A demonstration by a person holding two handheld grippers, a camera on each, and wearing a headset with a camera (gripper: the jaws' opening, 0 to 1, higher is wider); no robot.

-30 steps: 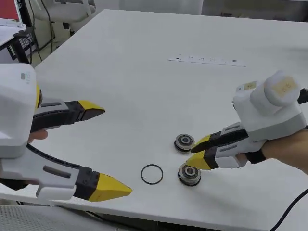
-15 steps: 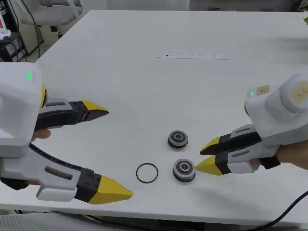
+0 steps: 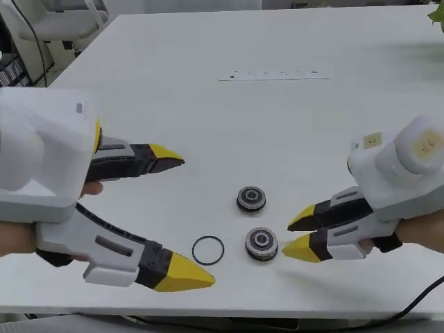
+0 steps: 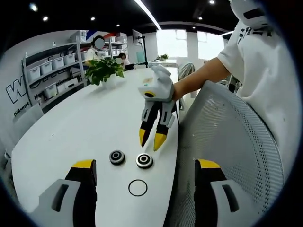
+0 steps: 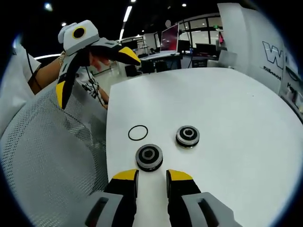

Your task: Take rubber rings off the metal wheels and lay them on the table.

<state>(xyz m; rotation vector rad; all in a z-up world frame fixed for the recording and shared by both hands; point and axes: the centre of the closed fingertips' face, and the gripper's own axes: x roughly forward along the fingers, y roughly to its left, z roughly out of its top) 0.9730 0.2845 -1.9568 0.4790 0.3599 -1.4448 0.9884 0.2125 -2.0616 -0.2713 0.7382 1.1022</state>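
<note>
— How do the grippers stand?

— The right gripper (image 3: 288, 237) has its jaws drawn narrow, with a slim gap between the yellow tips and nothing in it. The left gripper (image 3: 179, 217) is spread wide, and it is empty too.

— What lies nearest the right one?

— In the head view, the near wheel (image 3: 261, 243) sits at nine o'clock from its tips, just beside them. I cannot tell if they touch. In the right gripper view the same wheel is at twelve o'clock, straight past the jaws.

— And the other wheel?

— The far wheel (image 3: 250, 198) is at about twelve o'clock from the near one, close but apart. Both wheels lie flat on the white table (image 3: 208, 104).

— Any ring off yet?

— One rubber ring (image 3: 208, 250) lies loose and flat at nine o'clock from the near wheel, between it and the left gripper's lower jaw. I cannot tell if either wheel wears a ring.

— Farther out?

— A white strip (image 3: 274, 74) lies at twelve o'clock, well up the table. The left gripper view has a mesh chair (image 4: 222, 123) at the table's edge and a potted plant (image 4: 102, 71) at the far end.
</note>
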